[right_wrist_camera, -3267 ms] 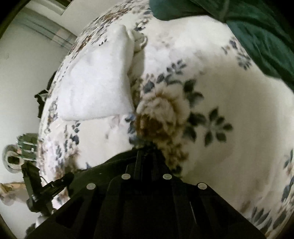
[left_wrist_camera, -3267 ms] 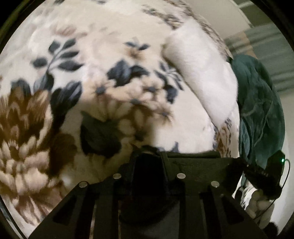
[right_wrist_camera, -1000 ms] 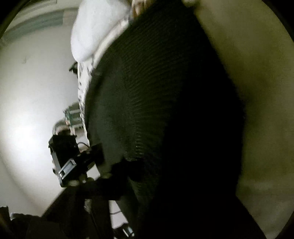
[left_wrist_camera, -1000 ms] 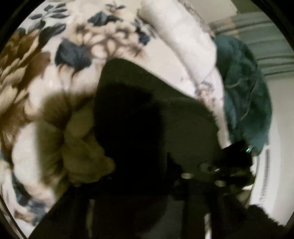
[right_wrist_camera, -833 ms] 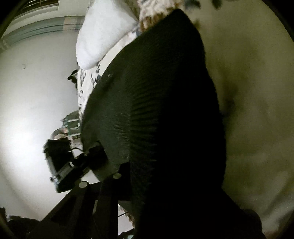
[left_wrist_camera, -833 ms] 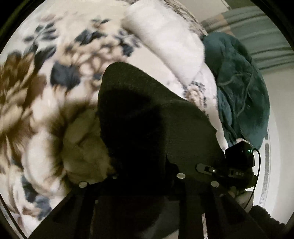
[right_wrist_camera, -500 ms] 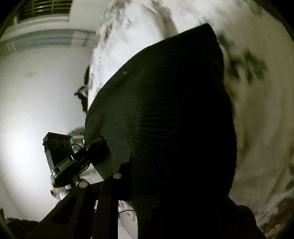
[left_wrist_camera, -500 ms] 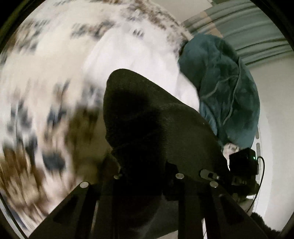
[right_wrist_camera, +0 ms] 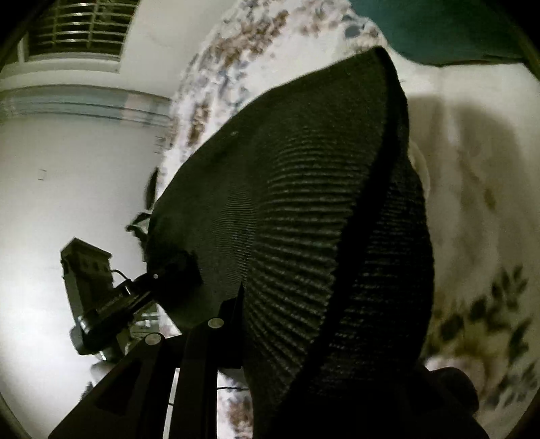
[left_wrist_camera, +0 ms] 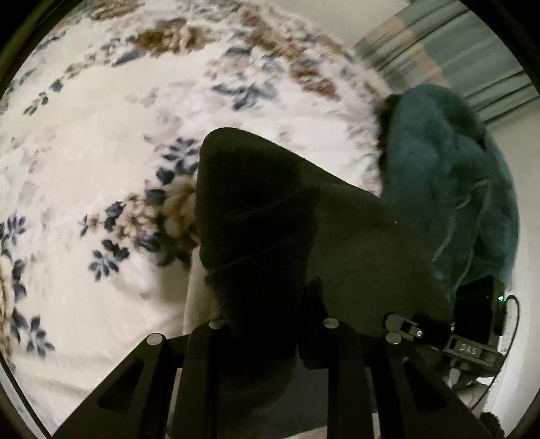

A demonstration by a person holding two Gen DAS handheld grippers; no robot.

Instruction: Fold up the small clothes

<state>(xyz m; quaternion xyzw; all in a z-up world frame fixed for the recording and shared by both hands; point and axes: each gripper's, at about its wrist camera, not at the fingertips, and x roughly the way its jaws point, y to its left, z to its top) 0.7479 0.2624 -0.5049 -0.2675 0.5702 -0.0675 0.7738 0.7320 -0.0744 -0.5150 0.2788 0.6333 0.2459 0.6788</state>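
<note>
A black ribbed knit garment [left_wrist_camera: 290,236] hangs stretched between my two grippers, lifted above the floral bed cover [left_wrist_camera: 101,141]. My left gripper [left_wrist_camera: 270,324] is shut on one edge of it; the cloth drapes over the fingers and hides the tips. My right gripper [right_wrist_camera: 270,324] is shut on the other edge, and the garment [right_wrist_camera: 303,219] fills most of the right wrist view. The other gripper shows at each view's side: the right one [left_wrist_camera: 418,331] in the left wrist view, the left one [right_wrist_camera: 141,287] in the right wrist view.
A dark teal fleece blanket [left_wrist_camera: 449,189] lies bunched at the bed's right side and also shows in the right wrist view [right_wrist_camera: 438,27]. A white wall with a vent [right_wrist_camera: 77,30] and striped trim is to the left. Curtains [left_wrist_camera: 455,44] hang behind.
Both grippers went from low on the bed cover to holding the black garment up in the air. Over the last second it rose and swung, and the white pillow left view.
</note>
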